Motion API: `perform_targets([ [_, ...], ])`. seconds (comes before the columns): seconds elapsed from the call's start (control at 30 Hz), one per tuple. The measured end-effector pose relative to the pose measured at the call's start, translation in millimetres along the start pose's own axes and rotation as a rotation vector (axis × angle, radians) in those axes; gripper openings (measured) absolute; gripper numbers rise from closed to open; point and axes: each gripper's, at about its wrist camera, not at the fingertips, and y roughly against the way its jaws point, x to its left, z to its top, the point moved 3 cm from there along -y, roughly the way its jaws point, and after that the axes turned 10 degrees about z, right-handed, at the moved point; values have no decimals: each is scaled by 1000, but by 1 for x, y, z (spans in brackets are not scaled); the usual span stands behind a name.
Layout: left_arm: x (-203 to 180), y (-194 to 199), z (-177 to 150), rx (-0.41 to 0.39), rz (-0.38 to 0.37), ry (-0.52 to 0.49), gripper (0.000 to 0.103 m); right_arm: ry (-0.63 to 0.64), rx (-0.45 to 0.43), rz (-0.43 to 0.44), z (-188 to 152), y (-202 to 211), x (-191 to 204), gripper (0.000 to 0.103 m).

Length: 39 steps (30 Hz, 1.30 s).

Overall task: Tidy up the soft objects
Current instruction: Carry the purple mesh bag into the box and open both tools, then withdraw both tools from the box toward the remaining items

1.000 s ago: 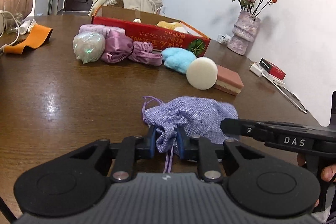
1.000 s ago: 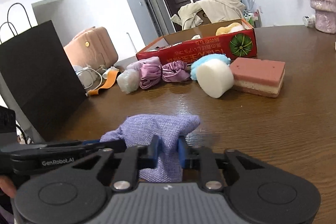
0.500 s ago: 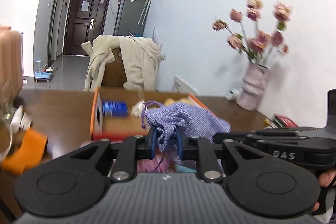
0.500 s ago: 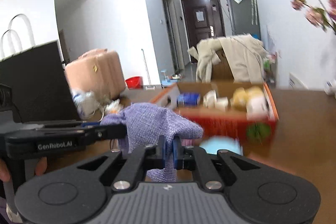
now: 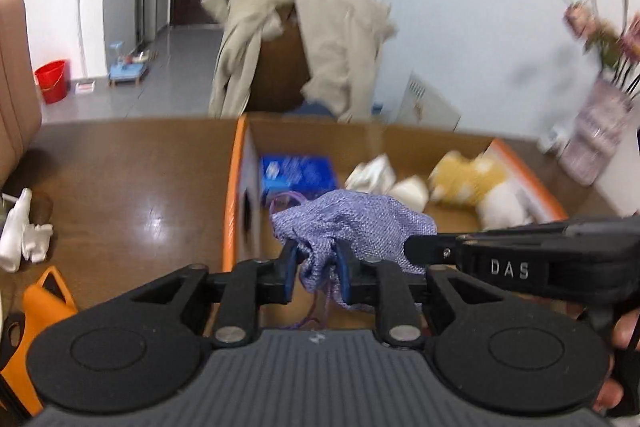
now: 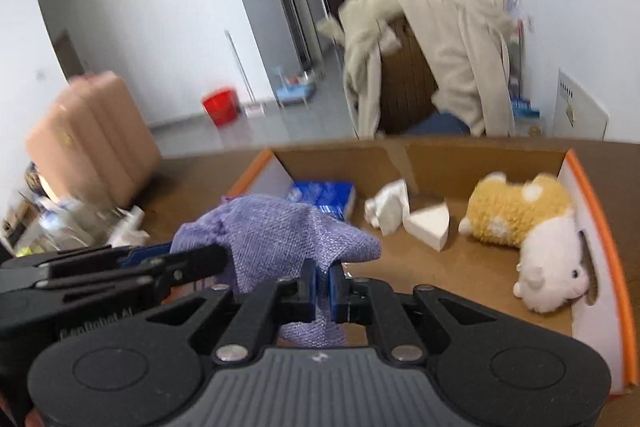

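- The lilac pouch (image 5: 352, 223) is held in the air between both claws, above the near end of the open cardboard box (image 6: 416, 155).
- A second ago it lay on the surface; it has since been lifted and carried over the box.
- Left claw (image 5: 318, 265): grasping the drawstring neck; its jaws have just been opening slightly, fabric between them.
- Right claw (image 6: 322, 285): clenched on the opposite corner.
- Judgement: transport is complete; release into the box, beside the plush toy (image 6: 516, 215), is next.

Brown wooden table (image 5: 132, 179) bears an open cardboard box (image 5: 400, 139).
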Motion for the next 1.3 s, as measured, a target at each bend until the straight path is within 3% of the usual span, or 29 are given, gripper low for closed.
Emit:
perform_targets([
  [0.03, 1, -2, -2, 2, 1, -10, 28, -13, 25, 4, -1, -9, -2, 7],
  [0.1, 5, 0, -5, 8, -5, -11, 48, -12, 51, -15, -6, -19, -3, 11],
  [0.23, 11, 18, -1, -35, -2, -6, 52, -6, 93, 7, -17, -27, -2, 16],
  [0.3, 10, 29, 4, -58, 5, -1, 57, -8, 85, 21, -19, -22, 1, 24],
  [0.37, 9, 41, 10, -76, 13, -3, 60, 3, 67, 29, -17, -12, 5, 42],
  [0.4, 6, 46, 13, -84, 16, -5, 62, 14, 52, 24, -16, -5, 7, 44],
  [0.6, -2, 97, 16, -159, 26, -12, 68, 97, -48, -61, -5, 70, 23, 50],
  [0.73, -11, 140, 11, -226, 27, -18, 75, 118, -160, -130, -11, 138, 26, 66],
  [0.9, -31, 186, -4, -284, 8, -43, 79, 129, -247, -204, -27, 213, 26, 73],
  [1.1, -45, 220, -28, -329, 6, -51, 82, 144, -311, -261, -54, 260, 31, 79],
  [1.3, -48, 263, -89, -446, 21, -75, 95, 175, -405, -283, -105, 290, 48, 85],
])
